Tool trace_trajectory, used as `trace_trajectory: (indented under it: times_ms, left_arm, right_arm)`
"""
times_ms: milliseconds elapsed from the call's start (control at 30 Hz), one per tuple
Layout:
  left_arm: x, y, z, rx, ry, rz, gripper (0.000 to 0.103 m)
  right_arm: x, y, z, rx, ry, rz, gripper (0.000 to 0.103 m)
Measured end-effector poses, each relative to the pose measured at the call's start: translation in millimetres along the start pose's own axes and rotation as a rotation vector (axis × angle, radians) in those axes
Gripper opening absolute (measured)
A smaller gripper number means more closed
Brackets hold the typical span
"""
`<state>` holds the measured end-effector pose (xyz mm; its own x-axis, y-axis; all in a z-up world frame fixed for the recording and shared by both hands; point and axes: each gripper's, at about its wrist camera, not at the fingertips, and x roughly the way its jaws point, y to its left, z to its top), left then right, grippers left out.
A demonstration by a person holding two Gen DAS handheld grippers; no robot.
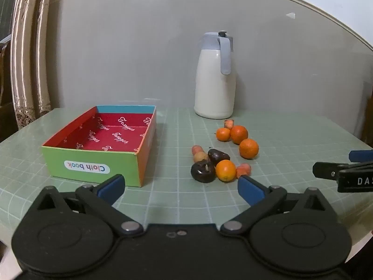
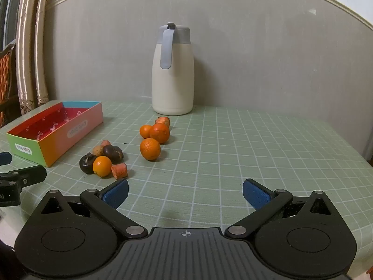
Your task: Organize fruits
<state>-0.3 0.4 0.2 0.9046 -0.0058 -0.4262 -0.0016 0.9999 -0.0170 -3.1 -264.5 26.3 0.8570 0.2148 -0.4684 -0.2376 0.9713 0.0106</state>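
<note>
A shallow coloured cardboard box (image 1: 98, 163) (image 2: 58, 137) with a red inside stands empty on the left of the table. To its right lies a loose pile of fruit: several oranges (image 1: 248, 148) (image 2: 150, 148), two dark purple fruits (image 1: 202, 171) (image 2: 86, 163), a small tan fruit (image 1: 201, 156) and pinkish-orange pieces (image 1: 243, 169) (image 2: 119, 170). My left gripper (image 1: 180, 187) is open just short of the near fruits, holding nothing. My right gripper (image 2: 185, 192) is open over bare mat, right of the fruit. Each gripper shows at the other view's edge.
A tall cream jug with a grey-blue lid and handle (image 1: 215, 77) (image 2: 172, 70) stands behind the fruit against the grey wall. A green gridded mat (image 2: 256, 151) covers the table. Curtains (image 1: 25, 58) hang at the far left.
</note>
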Motion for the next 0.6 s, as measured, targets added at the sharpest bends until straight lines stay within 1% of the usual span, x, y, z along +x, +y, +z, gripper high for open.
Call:
trace_trajectory:
  times_ms: [333,367,600]
  left_arm:
    - [-2.1,7.4,0.7,0.005,-0.008,0.001,0.097]
    - [2.2,0.2,-2.2,0.009,-0.002,0.006,0.097]
    - [-0.4,-0.4,-1.5,0.014,-0.003,0.008,0.097]
  right_arm:
    - [-0.2,0.9,0.1,-0.002,0.005,-0.002,0.103]
    - [-0.2,1.0,0.1,-0.002,0.005,-0.002,0.103]
    - [-0.6,1.6,0.0,-0.002,0.006,-0.002,0.103]
